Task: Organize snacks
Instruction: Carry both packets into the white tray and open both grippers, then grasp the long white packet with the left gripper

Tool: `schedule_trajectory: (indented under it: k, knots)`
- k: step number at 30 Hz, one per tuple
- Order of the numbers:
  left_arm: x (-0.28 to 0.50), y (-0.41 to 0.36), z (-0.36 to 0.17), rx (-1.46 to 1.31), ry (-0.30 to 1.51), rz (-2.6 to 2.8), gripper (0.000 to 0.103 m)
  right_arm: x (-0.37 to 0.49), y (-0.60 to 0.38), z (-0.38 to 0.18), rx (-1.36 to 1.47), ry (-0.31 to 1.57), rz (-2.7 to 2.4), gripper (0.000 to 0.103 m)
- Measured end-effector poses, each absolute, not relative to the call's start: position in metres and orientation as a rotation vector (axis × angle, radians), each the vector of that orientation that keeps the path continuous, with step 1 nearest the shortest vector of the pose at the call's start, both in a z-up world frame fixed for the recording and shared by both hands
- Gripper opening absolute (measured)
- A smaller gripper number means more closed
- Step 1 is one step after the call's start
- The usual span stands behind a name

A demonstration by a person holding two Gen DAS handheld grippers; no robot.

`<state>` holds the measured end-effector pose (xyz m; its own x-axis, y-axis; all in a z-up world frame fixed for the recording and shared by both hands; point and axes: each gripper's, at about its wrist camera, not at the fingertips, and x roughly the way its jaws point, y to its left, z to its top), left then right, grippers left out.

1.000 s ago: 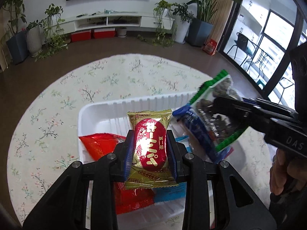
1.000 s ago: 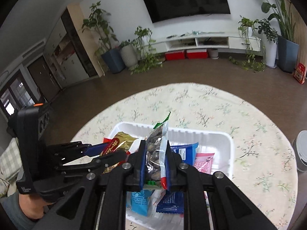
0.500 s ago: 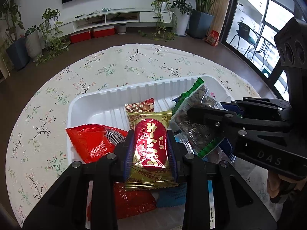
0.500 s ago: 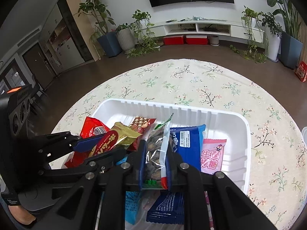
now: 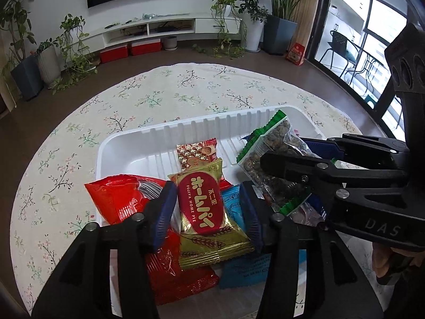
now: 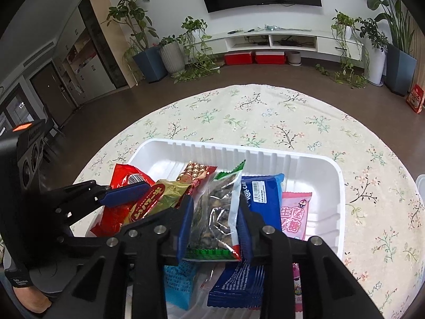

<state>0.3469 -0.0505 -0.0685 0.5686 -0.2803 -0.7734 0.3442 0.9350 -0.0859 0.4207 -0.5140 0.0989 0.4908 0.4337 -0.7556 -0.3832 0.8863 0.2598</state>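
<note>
- Right now we hold the left gripper (image 5: 209, 210) over the near part of the white tray (image 5: 148, 143), its fingers spread apart, with the gold pie packet (image 5: 207, 212) lying between them
- We see a gap between the left blue pad and the gold pie packet; whether the right pad touches it we cannot tell
- Meanwhile our right gripper (image 6: 213, 220) has its fingers closed on the clear nut bag (image 6: 217, 212), gripping it near its lower green edge, with the bag standing upright between the pads
- From the left wrist view the clear nut bag (image 5: 268, 159) tilts above the right side of the tray, held in the black fingers of the right gripper (image 5: 271, 159)
- Inside the tray we see a red bag (image 5: 119, 199) at the left, a small red star packet (image 5: 198, 154) just behind the gold pie packet, and a light blue packet (image 5: 247, 265) under the near right side
- From the right wrist view a dark blue packet (image 6: 263, 199) lies just right of the nut bag, and a pink packet (image 6: 294, 218) lies beside it near the tray's right wall
- Below everything, the tray sits on a round table with a flowered cloth (image 6: 265, 111)
- Farther back, the room shows potted plants (image 5: 69, 40) and a low white shelf (image 6: 279, 37) along the wall
</note>
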Motion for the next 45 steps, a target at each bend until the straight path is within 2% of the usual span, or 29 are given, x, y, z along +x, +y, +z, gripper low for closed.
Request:
schedule_trajectory:
  k: [3, 5, 9, 13, 16, 20, 24, 34, 45]
  knots:
    - [0.344, -0.053, -0.066, 0.075, 0.885, -0.369, 0.056, 0.419, -0.516, 0.102, 0.062, 0.926, 0.494, 0.038]
    - [0.342, -0.052, -0.064, 0.076, 0.879, -0.368, 0.063, 0.417, -0.518, 0.105, 0.065, 0.910, 0.491, 0.048]
    - [0.338, -0.049, -0.058, 0.065, 0.866, -0.368, 0.068, 0.413, -0.525, 0.116, 0.089, 0.878, 0.477, 0.051]
    - [0.326, -0.047, -0.048, 0.062, 0.848, -0.377, 0.080, 0.405, -0.539, 0.131, 0.106, 0.844, 0.461, 0.058]
    - [0.311, -0.044, -0.038, 0.068, 0.820, -0.391, 0.096, 0.392, -0.552, 0.145, 0.117, 0.810, 0.442, 0.064]
    - [0.277, -0.039, -0.023, 0.105, 0.754, -0.389, 0.103, 0.363, -0.582, 0.162, 0.179, 0.770, 0.415, 0.075]
    - [0.232, -0.033, -0.019, 0.152, 0.708, -0.401, 0.103, 0.318, -0.613, 0.166, 0.260, 0.750, 0.388, 0.078]
    - [0.131, -0.026, -0.049, 0.089, 0.839, -0.446, 0.102, 0.198, -0.646, 0.138, 0.411, 0.792, 0.328, 0.079]
    - [0.120, -0.062, -0.052, 0.214, 0.887, -0.527, 0.101, 0.124, -0.613, 0.115, 0.402, 0.876, 0.337, 0.078]
